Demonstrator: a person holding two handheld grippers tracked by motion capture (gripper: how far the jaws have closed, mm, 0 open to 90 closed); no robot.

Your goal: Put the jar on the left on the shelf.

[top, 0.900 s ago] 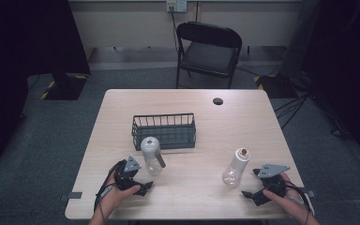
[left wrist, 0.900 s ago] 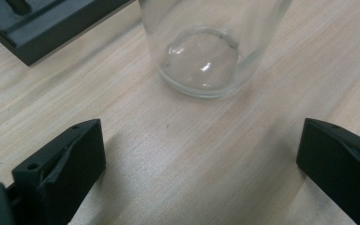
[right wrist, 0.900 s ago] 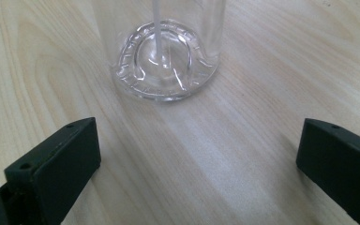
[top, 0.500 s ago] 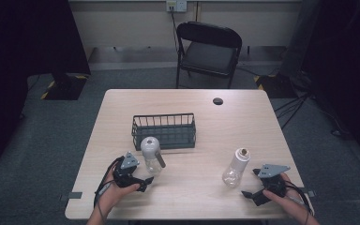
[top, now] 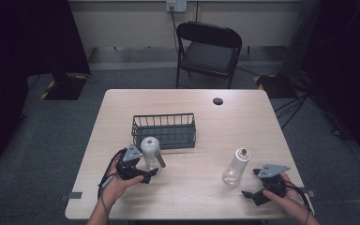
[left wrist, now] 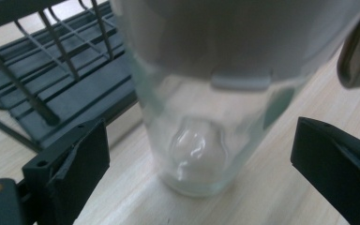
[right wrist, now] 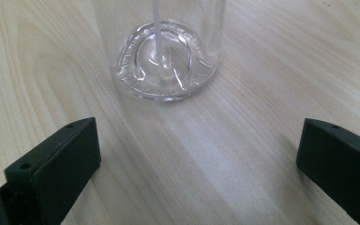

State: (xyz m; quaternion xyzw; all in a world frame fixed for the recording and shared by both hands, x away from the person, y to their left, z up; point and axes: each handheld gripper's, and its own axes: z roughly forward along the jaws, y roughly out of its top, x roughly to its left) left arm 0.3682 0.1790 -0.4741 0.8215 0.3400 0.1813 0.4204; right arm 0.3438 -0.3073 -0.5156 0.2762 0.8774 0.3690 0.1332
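- Left hand-held gripper (top: 147, 174): jaws spread around the jar (left wrist: 201, 117), not yet clamped; jar stands on the bench (top: 206, 187), just near of the basket (top: 164, 129).
- Right hand-held gripper (top: 249, 196): released, near the bottle (top: 236, 166).
- Next move, likely: clamp the jar squarely.

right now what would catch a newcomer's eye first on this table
Two clear glass bottles stand out on the pale wooden table: one with a grey dome lid just in front of the dark wire basket, between the open left gripper jaws, and a cork-topped one near the open right gripper.
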